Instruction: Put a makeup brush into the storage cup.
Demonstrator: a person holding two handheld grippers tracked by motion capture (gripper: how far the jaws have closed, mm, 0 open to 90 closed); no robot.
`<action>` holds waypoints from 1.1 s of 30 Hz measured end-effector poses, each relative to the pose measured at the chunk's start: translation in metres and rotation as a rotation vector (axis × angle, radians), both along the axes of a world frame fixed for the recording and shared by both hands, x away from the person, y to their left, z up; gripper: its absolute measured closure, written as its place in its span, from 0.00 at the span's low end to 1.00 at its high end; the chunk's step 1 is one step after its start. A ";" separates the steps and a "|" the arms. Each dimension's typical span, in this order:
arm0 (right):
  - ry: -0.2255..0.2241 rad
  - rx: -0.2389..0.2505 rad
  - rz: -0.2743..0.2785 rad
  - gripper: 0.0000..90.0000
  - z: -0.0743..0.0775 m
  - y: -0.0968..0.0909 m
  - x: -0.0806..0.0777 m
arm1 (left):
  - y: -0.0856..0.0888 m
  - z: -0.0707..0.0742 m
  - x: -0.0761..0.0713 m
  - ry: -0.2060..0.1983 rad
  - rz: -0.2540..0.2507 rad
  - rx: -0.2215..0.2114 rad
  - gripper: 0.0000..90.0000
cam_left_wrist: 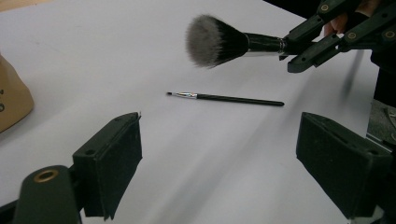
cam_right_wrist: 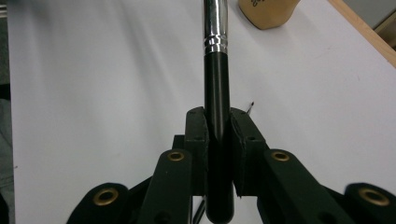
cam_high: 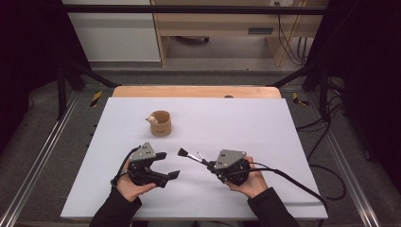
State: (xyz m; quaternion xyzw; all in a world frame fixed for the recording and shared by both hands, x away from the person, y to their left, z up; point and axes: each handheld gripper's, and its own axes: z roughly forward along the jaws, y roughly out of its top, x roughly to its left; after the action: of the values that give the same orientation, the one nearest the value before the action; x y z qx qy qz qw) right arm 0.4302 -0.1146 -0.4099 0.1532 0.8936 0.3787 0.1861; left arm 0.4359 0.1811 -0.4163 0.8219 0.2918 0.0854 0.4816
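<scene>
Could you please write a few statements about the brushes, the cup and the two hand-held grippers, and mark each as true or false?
1. The right hand-held gripper is clamped on the large brush. True.
2. The thin brush stands in the tan cup. False: it lies flat on the white table.
3. The left hand-held gripper is open with nothing between its jaws. True.
4. The large brush's bristles press on the table. False: they are held above it.

Thin brush (cam_left_wrist: 225,98) lies btwn grippers; cup (cam_high: 161,123) well apart
</scene>
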 end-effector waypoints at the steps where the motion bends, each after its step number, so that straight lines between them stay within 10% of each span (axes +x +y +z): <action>1: -0.003 0.006 0.000 0.88 0.000 0.000 0.000 | -0.001 0.000 0.000 -0.001 0.001 -0.003 0.15; 33: -0.019 0.126 -0.021 0.88 -0.001 0.002 -0.003 | -0.017 -0.001 0.001 -0.010 0.037 -0.153 0.18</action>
State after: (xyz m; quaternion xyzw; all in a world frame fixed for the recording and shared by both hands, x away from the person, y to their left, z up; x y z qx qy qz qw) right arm 0.4269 -0.1130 -0.4113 0.1703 0.8646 0.4335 0.1884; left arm 0.4365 0.1638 -0.4172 0.7766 0.3104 0.0759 0.5429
